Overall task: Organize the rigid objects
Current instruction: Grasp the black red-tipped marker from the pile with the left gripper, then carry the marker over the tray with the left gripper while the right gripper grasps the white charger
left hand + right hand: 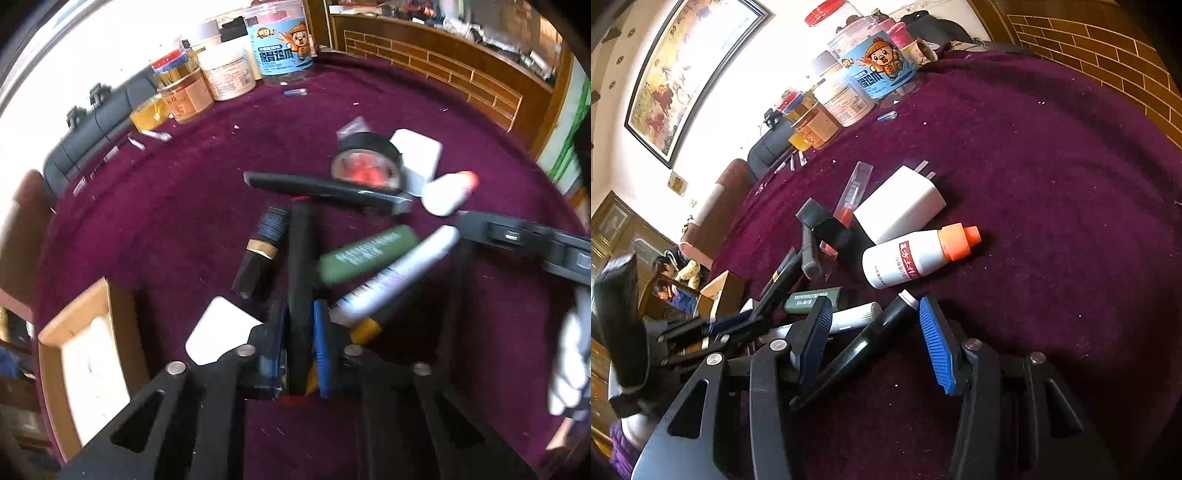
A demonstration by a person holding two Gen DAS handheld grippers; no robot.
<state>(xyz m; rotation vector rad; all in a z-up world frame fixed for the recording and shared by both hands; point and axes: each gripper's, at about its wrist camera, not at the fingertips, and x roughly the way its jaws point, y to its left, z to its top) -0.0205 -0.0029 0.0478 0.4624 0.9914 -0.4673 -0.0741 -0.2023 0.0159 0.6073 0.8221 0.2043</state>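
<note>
1. Only the left wrist view shows the cardboard box (79,354) at lower left of the frame and the white pad (218,328) beside the left tongs (301,343). Only the right wrist view shows the framed painting (687,74) at upper left and the charger's (899,205) plug prongs.
2. The left tongs are closed on a black pen (300,266), which runs up the centre of the frame toward the pile; its blue pads (322,347) press its sides.
3. The pile lies mid-frame on the purple tabletop (184,192): a black tape roll (369,162), a black-handled cutter (325,190), a green tube (365,254), a white marker (399,273), and a white bottle (908,260) with an orange cap lying on its side just beside the charger.
4. The right tongs (875,343) stand wide open, low over the tabletop, with a black marker (860,343) lying slantwise between the blue pads (936,343); whether either pad touches it I cannot tell.
5. Jars (871,70) cluster at the far edge, top centre, well apart from the pile.
</note>
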